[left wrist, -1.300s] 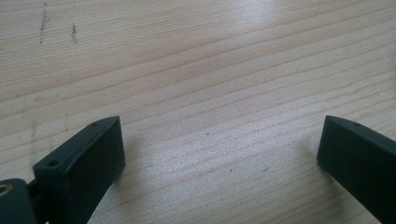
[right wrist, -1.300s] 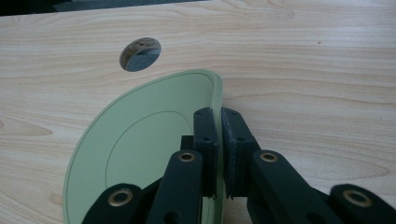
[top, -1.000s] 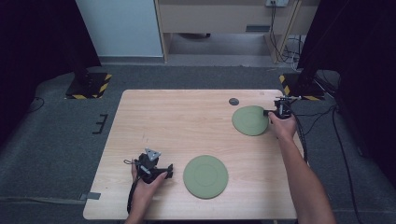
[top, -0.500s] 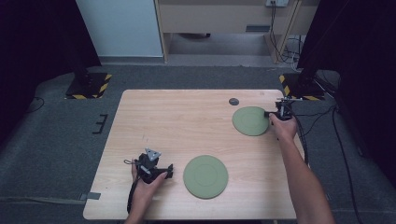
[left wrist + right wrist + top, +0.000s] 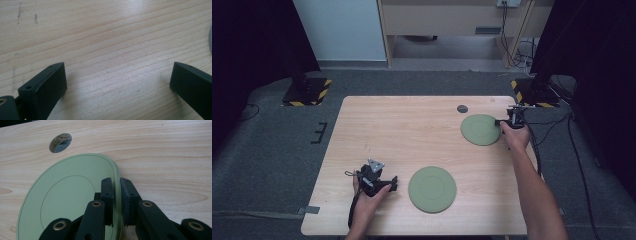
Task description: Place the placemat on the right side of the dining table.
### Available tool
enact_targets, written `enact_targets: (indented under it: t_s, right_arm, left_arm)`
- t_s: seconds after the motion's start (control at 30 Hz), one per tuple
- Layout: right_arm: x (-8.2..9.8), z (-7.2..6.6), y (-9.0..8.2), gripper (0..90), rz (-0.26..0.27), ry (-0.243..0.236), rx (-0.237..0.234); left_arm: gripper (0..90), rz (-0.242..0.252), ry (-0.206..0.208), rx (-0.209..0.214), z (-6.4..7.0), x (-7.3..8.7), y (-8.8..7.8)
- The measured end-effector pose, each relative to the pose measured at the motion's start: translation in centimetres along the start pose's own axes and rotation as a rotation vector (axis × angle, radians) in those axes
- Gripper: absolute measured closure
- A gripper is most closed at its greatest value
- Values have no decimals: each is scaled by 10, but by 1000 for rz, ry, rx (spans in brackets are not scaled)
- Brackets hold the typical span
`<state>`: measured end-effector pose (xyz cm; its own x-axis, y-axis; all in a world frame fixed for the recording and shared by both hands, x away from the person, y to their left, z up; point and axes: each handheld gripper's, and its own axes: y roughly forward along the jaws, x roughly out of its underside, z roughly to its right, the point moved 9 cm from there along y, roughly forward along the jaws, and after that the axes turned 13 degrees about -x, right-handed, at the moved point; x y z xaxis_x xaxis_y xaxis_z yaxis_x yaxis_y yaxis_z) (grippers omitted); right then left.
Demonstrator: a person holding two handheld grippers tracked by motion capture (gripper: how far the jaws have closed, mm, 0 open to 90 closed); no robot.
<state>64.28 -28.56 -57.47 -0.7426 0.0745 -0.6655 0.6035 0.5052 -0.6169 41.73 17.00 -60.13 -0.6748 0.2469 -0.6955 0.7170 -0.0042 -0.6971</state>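
Two plates: far plate [image 5: 480, 129] sits at the table's [image 5: 412, 130] right edge; near plate [image 5: 432, 189] lies front-centre.
Right gripper [image 5: 116, 187]: jaws pinch the far plate's rim.
Left gripper [image 5: 117, 82]: jaws wide apart, holding nothing, beside the near plate.

Both forearms are bare, with no sleeve in sight. The left gripper [image 5: 393, 181] is black, topped with a grey three-cornered plate [image 5: 375, 164], and a dark cable [image 5: 352, 212] trails from it. Its fingers [image 5: 45, 86] are blocky matte-black pads with small holes near the edges. The right gripper [image 5: 116, 192] has black linkage arms joined by brass-coloured rivets [image 5: 96, 203], and thin black cables [image 5: 544, 121] run off it.
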Motion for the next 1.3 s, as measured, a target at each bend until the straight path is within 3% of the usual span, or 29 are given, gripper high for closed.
enact_targets:
  t_s: [0.27,0.7,0.97,1.3]
  right_arm:
    - [1,4,3,794,-4,-13,4]
    - [5,10,4,750,-4,14,0]
    - [6,13,2,703,8,25,3]
    - [3,8,-1,591,36,37,-28]
  left_arm:
    - [3,0,0,0,0,0,0]
    - [3,0,-1,-1,1,0,0]
    - [3,0,0,-1,1,0,0]
    - [3,0,1,0,1,0,0]
